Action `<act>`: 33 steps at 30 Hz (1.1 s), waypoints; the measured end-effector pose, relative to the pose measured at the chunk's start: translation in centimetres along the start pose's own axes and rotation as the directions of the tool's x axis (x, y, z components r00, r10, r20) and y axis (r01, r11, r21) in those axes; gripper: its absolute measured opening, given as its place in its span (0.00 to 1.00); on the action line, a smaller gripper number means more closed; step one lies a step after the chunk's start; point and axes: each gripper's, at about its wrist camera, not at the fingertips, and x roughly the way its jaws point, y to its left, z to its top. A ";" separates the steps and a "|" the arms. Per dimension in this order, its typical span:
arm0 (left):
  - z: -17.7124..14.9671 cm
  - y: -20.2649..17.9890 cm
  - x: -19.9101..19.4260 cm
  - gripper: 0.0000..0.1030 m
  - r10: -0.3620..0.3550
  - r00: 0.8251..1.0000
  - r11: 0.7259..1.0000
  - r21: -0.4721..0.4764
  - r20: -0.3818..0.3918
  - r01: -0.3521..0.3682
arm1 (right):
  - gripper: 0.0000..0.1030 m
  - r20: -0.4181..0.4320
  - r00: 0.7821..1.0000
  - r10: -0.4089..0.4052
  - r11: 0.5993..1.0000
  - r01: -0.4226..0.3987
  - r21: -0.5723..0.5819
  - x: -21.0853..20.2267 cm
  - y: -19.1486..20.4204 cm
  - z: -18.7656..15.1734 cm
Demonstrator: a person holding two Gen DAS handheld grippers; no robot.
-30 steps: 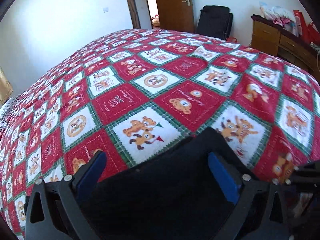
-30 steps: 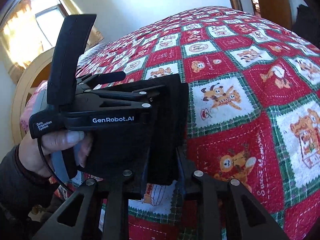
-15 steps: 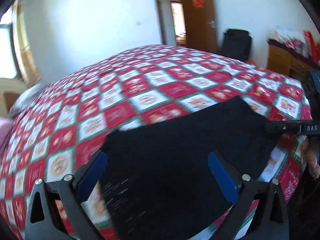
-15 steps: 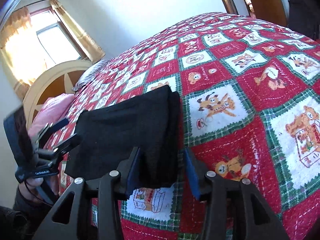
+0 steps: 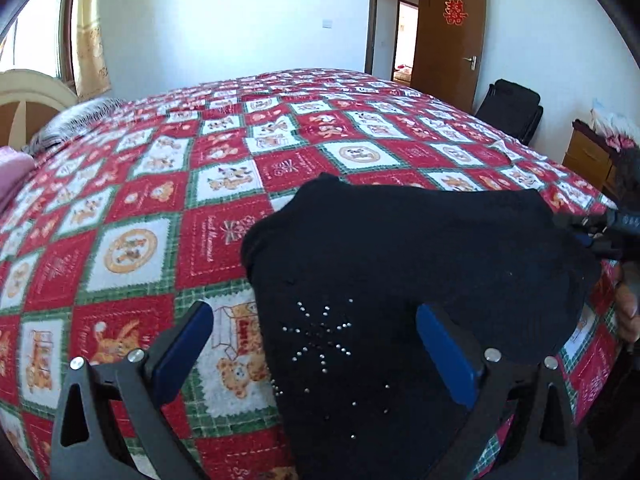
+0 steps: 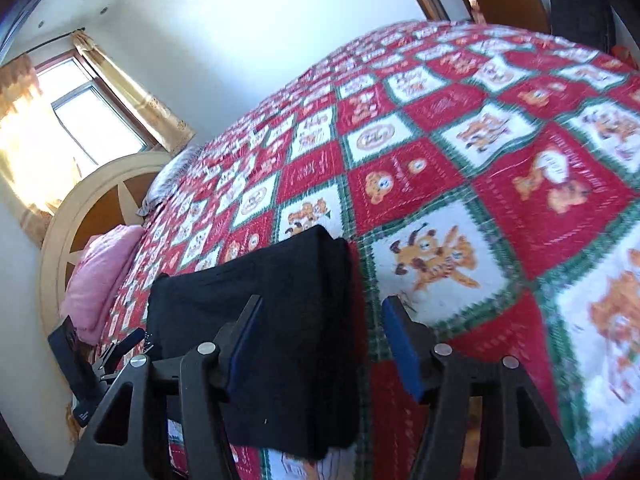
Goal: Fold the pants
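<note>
Left wrist view: my hand-held gripper [image 5: 314, 354], now released, hovers over folded pants [image 5: 400, 264] just dropped, fold apparently complete.

A red double-happiness character [image 5: 455, 12] is fixed to the open wooden door [image 5: 448, 48]. The quilt [image 5: 120, 240] carries script lettering on its red squares, too small and blurred to read. No other legible text, brand or number is visible in either view.
</note>
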 end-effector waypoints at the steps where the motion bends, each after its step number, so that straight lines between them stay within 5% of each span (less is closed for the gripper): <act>1: -0.1 0.1 0.2 1.00 -0.010 1.000 1.000 -0.013 -0.005 0.010 | 0.59 -0.025 1.000 -0.012 1.000 0.012 -0.012 0.7 0.1 -0.1; 7: -0.5 1.5 1.6 1.00 -0.133 0.991 0.980 -0.152 -0.006 0.131 | 0.59 -0.046 0.998 -0.037 0.997 0.034 -0.064 1.6 0.6 -0.4; 17: -0.2 1.6 1.8 1.00 -0.194 0.981 0.969 -0.159 -0.002 0.191 | 0.57 -0.073 0.997 -0.007 0.999 0.003 -0.048 2.3 0.3 -0.2; 21: -0.1 2.0 1.6 0.82 -0.230 0.973 0.958 -0.174 0.011 0.229 | 0.42 -0.091 0.994 0.055 0.998 -0.057 -0.019 2.3 0.0 -0.3; 25: -0.2 1.7 1.7 0.81 -0.239 0.971 0.956 -0.174 0.015 0.238 | 0.42 -0.096 0.991 0.095 0.995 -0.094 0.012 2.6 -0.5 -0.3; 28: -0.2 1.8 1.5 0.72 -0.244 0.970 0.954 -0.178 0.016 0.243 | 0.42 -0.097 0.991 0.090 0.996 -0.089 0.007 2.7 -0.3 -0.5; 31: -0.2 1.9 1.4 0.58 -0.247 0.969 0.952 -0.179 0.021 0.247 | 0.42 -0.096 0.992 0.080 0.997 -0.081 -0.008 2.8 0.0 -0.7; 33: -0.3 1.9 1.3 0.40 -0.257 0.966 0.950 -0.176 0.025 0.257 | 0.42 -0.090 0.993 0.078 0.997 -0.079 -0.006 2.8 0.0 -0.7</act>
